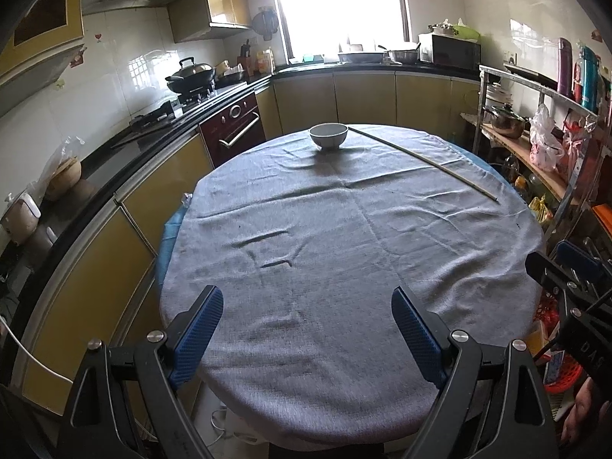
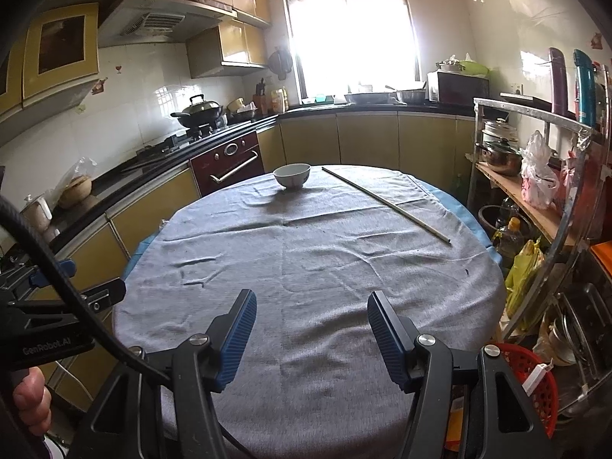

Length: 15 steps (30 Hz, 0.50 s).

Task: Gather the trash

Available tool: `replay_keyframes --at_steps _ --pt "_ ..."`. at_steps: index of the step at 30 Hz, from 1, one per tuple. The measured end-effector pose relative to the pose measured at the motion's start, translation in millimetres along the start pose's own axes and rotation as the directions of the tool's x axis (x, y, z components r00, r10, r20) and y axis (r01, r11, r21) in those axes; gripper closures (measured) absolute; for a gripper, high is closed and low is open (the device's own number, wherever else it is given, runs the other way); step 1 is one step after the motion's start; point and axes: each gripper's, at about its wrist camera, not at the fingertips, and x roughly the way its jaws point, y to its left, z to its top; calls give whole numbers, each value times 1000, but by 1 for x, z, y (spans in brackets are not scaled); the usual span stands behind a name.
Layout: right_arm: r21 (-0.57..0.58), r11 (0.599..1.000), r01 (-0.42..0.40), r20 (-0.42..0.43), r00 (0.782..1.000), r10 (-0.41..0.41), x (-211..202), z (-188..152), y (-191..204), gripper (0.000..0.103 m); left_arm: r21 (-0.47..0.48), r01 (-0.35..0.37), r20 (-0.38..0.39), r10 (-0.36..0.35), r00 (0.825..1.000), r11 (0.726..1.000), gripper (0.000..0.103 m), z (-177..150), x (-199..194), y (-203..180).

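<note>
Seemingly nothing is collected yet: both the left gripper (image 1: pixel 308 321) and the right gripper (image 2: pixel 311 325) hover open and empty. Only a white ceramic bowl (image 1: pixel 328 135) and a long thin pale stick (image 1: pixel 424 160) lie on the grey-clothed round table (image 1: pixel 344 267).

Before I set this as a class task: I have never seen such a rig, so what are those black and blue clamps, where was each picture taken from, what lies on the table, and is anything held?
There is no robot here. A person carries a hand-held two-finger tool in each hand, and a small wide-angle camera on each looks forward along its fingers.

One picture is from the left tool, the other from the right tool. Each also catches the other tool at its edge.

Both look over a round table under a grey cloth. On the far side stand a white bowl and, beside it, a long thin stick.

Both tools are open and hold nothing.
</note>
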Motion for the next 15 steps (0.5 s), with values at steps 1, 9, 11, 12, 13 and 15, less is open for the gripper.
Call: replay_keyframes --at_steps 1,9,11,12,13,15 --pt "-1 1000 2 -4 1000 -2 3 1 0 39 1 -1 -4 1 1000 1000 13 0 2 1" --pt "-11 1000 7 -34 999 -8 21 3 4 39 1 0 -42 0 999 1000 13 2 25 6" --pt "-12 1000 6 -43 999 -6 27 3 5 39 0 -1 -52 1 999 1000 13 3 30 7" --pt "-12 1000 4 -48 999 -5 31 3 5 39 0 -1 -57 1 998 1000 13 3 33 8" --pt "-13 1000 4 -53 999 -4 34 3 6 39 -1 -2 -62 2 998 1000 13 3 36 9" --pt "-14 1000 1 -63 998 -2 40 4 8 39 -1 -4 -71 4 997 1000 13 3 41 11"
